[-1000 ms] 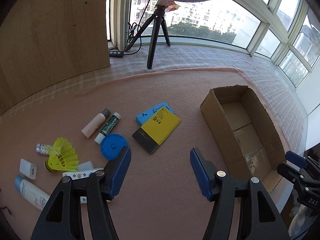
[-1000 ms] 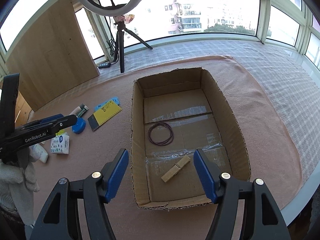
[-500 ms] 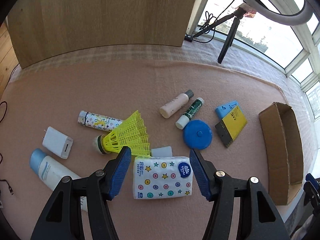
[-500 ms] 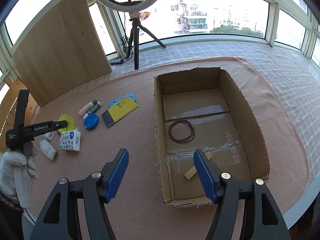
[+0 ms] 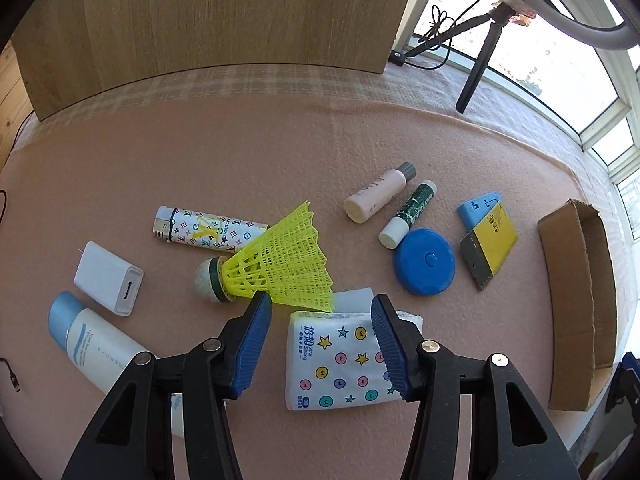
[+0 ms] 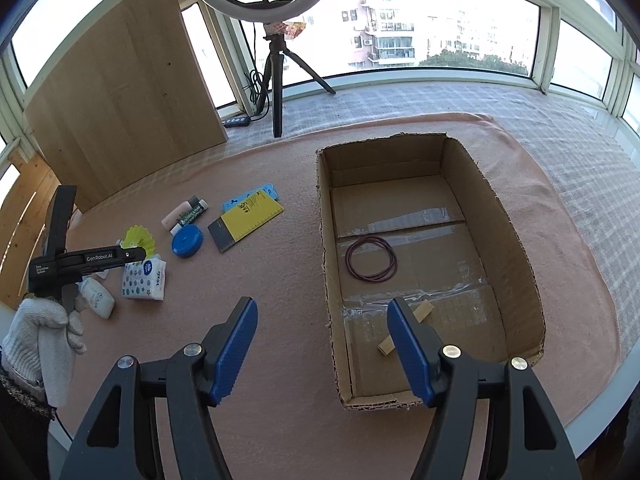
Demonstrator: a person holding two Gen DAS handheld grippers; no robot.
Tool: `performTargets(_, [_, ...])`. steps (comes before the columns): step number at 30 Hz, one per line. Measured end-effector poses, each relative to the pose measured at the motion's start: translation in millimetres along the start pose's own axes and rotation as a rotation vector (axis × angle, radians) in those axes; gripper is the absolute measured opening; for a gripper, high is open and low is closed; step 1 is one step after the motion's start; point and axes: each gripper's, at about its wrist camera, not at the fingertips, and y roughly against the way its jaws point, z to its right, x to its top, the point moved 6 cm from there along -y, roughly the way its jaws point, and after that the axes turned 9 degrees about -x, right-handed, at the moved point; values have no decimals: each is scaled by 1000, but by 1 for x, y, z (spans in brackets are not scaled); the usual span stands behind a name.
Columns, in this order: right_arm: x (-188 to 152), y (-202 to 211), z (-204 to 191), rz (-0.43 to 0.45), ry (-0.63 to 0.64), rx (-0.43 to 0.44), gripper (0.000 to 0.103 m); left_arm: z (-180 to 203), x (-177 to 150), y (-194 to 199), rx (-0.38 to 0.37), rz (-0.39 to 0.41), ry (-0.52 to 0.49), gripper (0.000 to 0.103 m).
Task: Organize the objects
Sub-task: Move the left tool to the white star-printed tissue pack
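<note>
My left fingers spread over the tissue pack; right fingers spread, showing the box's rubber bands.

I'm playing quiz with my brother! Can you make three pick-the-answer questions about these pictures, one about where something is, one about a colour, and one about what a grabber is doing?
1. Where are the rubber bands?
A. On the blanket
B. Inside the cardboard box
C. On the windowsill

2. What colour is the shuttlecock?
A. Red
B. White
C. Yellow

3. What is the left gripper doing?
A. Open over the tissue pack
B. Shut on the lighter
C. Holding the box

Answers:
1 B: the bands lie on the box floor.
2 C: its plastic skirt is bright yellow.
3 A: its jaws stand apart on both sides of the pack.
</note>
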Motion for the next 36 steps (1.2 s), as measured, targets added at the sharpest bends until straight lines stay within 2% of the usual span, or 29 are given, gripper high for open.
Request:
performTargets(1, [0, 0, 0, -1, -1, 1, 64, 1, -3, -1, -20, -9, 7, 48])
performTargets(6, [-1, 0, -5, -2, 6, 6, 64, 8, -20, -5, -40, -32, 1, 47])
performTargets(20, [-11, -9, -32, -35, 59, 40, 64, 43, -73, -2, -119, -32, -11, 47])
performTargets(27, [-17, -16, -46, -59, 94, 59, 64, 62, -92, -1, -142, -45, -55, 47])
performTargets(30, [-20, -20, -53, -73, 117, 69, 64, 65, -95, 4, -135, -38, -72, 50])
performTargets(34, [-25, -26, -66, -96, 140, 90, 64, 66, -100, 18, -123, -15, -103, 59])
performTargets(36, [-27, -30, -71, -107, 148, 99, 64, 66, -106, 24, -135, -14, -112, 59])
